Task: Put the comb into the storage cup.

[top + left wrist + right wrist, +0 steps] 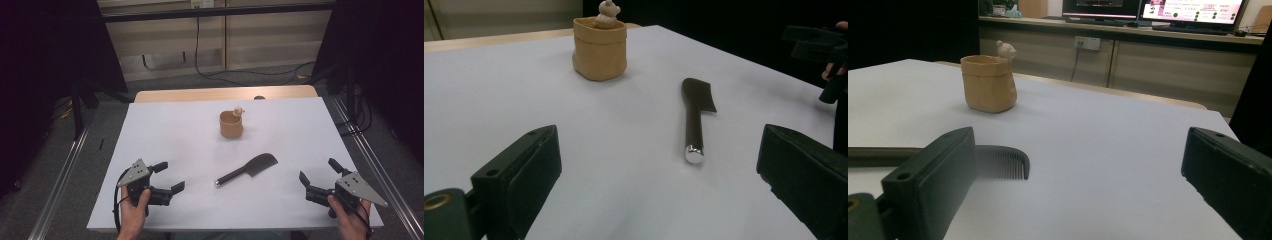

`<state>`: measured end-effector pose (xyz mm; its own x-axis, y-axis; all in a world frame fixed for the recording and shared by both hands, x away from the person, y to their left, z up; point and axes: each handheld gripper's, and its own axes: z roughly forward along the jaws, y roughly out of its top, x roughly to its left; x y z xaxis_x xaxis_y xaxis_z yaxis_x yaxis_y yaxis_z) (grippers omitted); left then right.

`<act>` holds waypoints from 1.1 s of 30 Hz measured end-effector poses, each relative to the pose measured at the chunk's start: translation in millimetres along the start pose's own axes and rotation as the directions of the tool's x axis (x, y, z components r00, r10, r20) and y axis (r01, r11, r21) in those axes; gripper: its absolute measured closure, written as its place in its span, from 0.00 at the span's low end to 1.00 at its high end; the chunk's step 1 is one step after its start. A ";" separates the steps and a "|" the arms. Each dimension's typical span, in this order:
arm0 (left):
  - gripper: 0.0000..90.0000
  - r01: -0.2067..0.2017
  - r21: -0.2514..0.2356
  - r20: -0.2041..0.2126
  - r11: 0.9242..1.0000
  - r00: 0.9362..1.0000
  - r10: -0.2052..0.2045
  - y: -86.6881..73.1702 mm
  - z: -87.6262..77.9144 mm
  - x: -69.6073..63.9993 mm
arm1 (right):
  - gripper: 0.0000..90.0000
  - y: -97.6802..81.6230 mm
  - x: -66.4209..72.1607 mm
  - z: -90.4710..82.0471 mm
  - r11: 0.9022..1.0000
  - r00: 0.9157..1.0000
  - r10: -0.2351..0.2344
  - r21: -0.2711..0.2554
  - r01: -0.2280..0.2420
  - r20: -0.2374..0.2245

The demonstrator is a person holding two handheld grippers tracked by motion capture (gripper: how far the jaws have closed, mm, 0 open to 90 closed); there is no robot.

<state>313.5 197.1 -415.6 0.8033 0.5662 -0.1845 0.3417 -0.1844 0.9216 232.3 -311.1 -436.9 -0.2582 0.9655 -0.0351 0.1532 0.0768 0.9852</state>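
High view: I see a dark comb (248,170) with a silver-capped handle lying flat mid-table (150,125), below the tan cup (231,125); left gripper (170,177) and right gripper (316,175) both gape empty. Left gripper view: comb (695,117) lies ahead, well apart. Right gripper view: fine teeth (1000,164) show beside the cup (988,83).

In the right gripper view, the left jaw of the tongs hides part of the comb (998,161), and its handle runs off the left edge. The cup's (231,124) contents are hidden; the rim figure (238,111) is too small to identify.
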 end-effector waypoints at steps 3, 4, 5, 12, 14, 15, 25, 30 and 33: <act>0.05 -0.016 0.004 0.009 1.000 1.000 0.016 3.0 2.6 -1.3 | 0.01 0.1 0.1 -0.5 1.000 1.000 -0.002 0.000 0.002 0.000; 0.05 -0.020 0.007 0.023 1.000 1.000 0.020 3.9 4.5 -1.5 | 0.01 0.1 0.5 -1.3 1.000 1.000 -0.003 0.003 0.003 -0.002; 0.05 -0.022 0.008 0.033 1.000 0.999 0.021 4.3 5.7 -1.8 | 0.01 0.1 0.5 -1.3 1.000 1.000 -0.003 0.003 0.003 -0.002; 0.04 -0.067 0.043 0.039 0.997 0.997 0.065 10.0 18.6 -8.6 | 0.01 0.1 0.7 -1.1 1.000 1.000 -0.004 0.002 0.004 -0.001; 0.05 -0.084 0.051 0.054 0.995 0.995 0.081 12.4 22.1 -9.9 | 0.01 0.3 1.0 -1.2 1.000 1.000 -0.002 -0.003 0.002 -0.009; 0.05 -0.085 0.053 0.047 0.995 0.995 0.082 13.6 23.7 -10.5 | 0.01 0.3 1.2 -1.2 1.000 1.000 -0.003 -0.003 0.003 -0.010; 0.05 -0.080 0.078 0.094 0.994 0.993 0.073 23.2 42.4 -12.7 | 0.01 0.4 1.8 -1.3 1.000 1.000 -0.009 -0.001 0.009 -0.015; 0.04 -0.085 0.109 0.120 0.990 0.990 0.072 24.9 51.0 -15.0 | 0.01 0.5 2.4 -0.9 1.000 1.000 -0.011 -0.003 0.011 -0.016; 0.04 -0.096 0.136 0.124 0.986 0.989 0.079 25.2 56.4 -16.4 | 0.01 0.6 2.4 -1.1 1.000 1.000 -0.010 -0.004 0.009 -0.017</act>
<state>336.4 137.8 -408.5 0.8820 0.4462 -0.1516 0.3262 -0.3458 0.8798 230.8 -309.0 -436.3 -0.2756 0.9604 -0.0417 0.1471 0.0850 0.9855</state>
